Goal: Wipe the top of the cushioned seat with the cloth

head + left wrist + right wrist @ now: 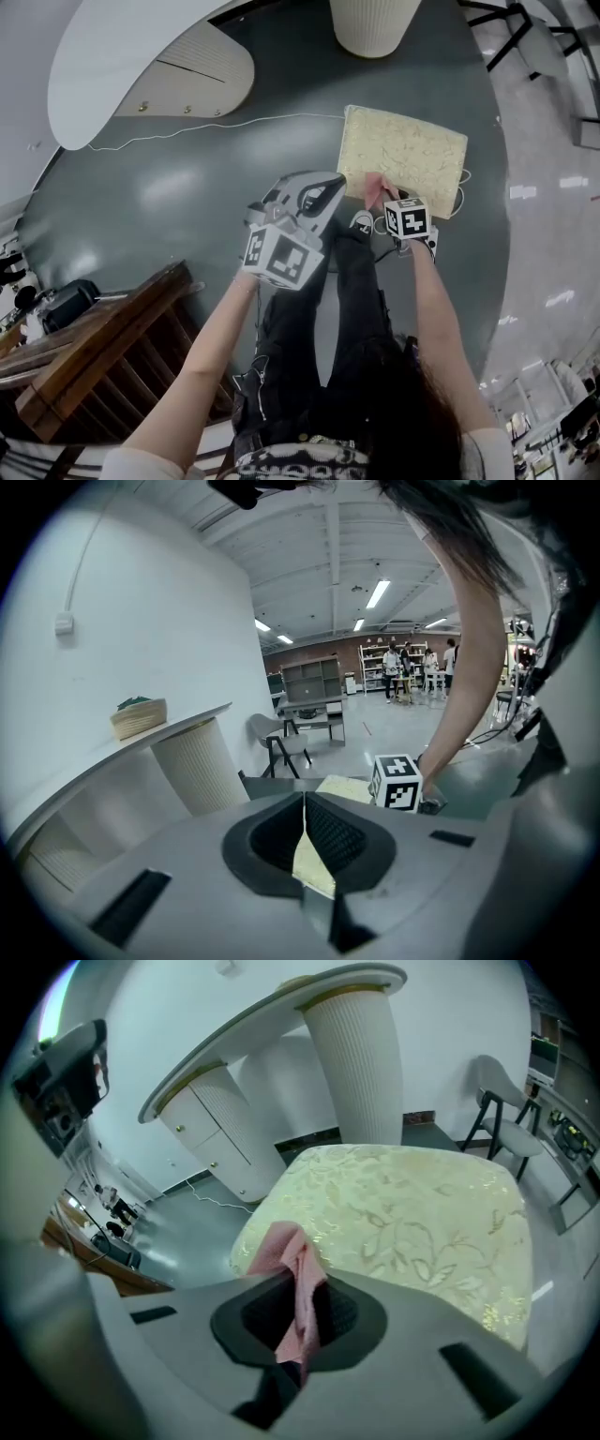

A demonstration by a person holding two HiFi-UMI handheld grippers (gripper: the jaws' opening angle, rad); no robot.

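The cushioned seat (403,159) is a cream square with a pale leaf pattern, standing on the dark floor ahead of me; it fills the right gripper view (412,1213). A pink cloth (292,1283) hangs pinched in my right gripper (298,1321), which is shut on it at the seat's near left edge; the cloth (378,187) shows at that edge from the head view too. My left gripper (319,199) hovers left of the seat, shut and empty (303,841), with a strip of the seat (314,864) showing past its jaws.
A white ribbed column (373,23) stands beyond the seat, under a curved white counter (122,56). A thin white cable (216,127) runs across the floor. Wooden furniture (103,347) lies at the lower left. Chairs (281,742) and people stand far off.
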